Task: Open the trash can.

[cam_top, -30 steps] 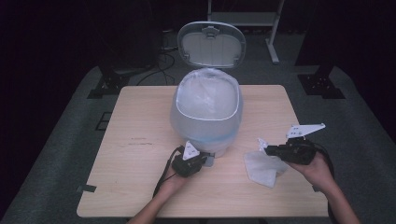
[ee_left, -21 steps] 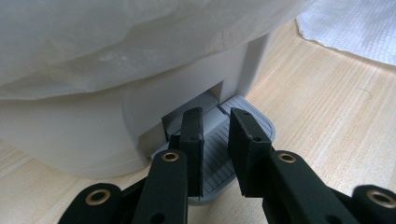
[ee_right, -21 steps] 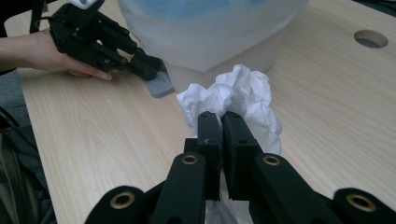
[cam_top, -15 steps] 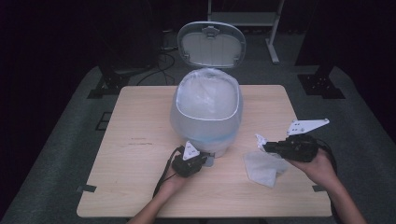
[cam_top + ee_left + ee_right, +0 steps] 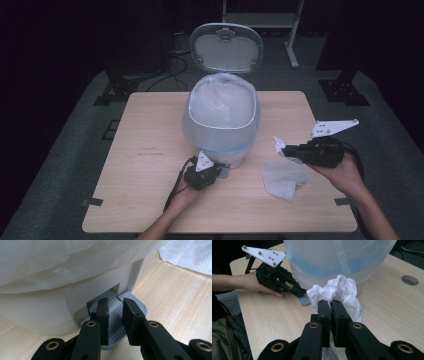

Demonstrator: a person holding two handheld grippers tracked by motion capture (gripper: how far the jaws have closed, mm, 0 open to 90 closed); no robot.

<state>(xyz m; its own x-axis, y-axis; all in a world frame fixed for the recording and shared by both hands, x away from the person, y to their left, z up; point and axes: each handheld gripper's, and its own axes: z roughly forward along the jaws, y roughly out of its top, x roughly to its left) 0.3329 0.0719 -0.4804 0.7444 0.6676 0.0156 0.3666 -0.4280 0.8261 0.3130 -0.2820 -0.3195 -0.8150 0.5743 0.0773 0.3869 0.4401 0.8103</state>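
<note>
A white pedal bin (image 5: 222,120) lined with a clear plastic bag stands mid-table, its lid (image 5: 227,47) tipped up and open. My left gripper (image 5: 218,172) rests at the bin's foot. In the left gripper view its jaws (image 5: 116,302) stand a little apart, open, lying on the grey ribbed pedal (image 5: 117,320) with nothing between them. My right gripper (image 5: 287,150) is held above the table to the right of the bin. It is shut on a crumpled white tissue (image 5: 337,291), which hangs off the tips (image 5: 330,302) close to the bin's side.
A flat white wipe (image 5: 284,179) lies on the wooden table (image 5: 150,130) under and just left of the right gripper. A round cable hole (image 5: 410,280) is cut in the tabletop. Black stands and cables sit on the floor behind the table.
My right gripper has risen a little with the crumpled tissue and drifted slightly away from the flat wipe. The left gripper stays on the pedal and the lid stays open.
</note>
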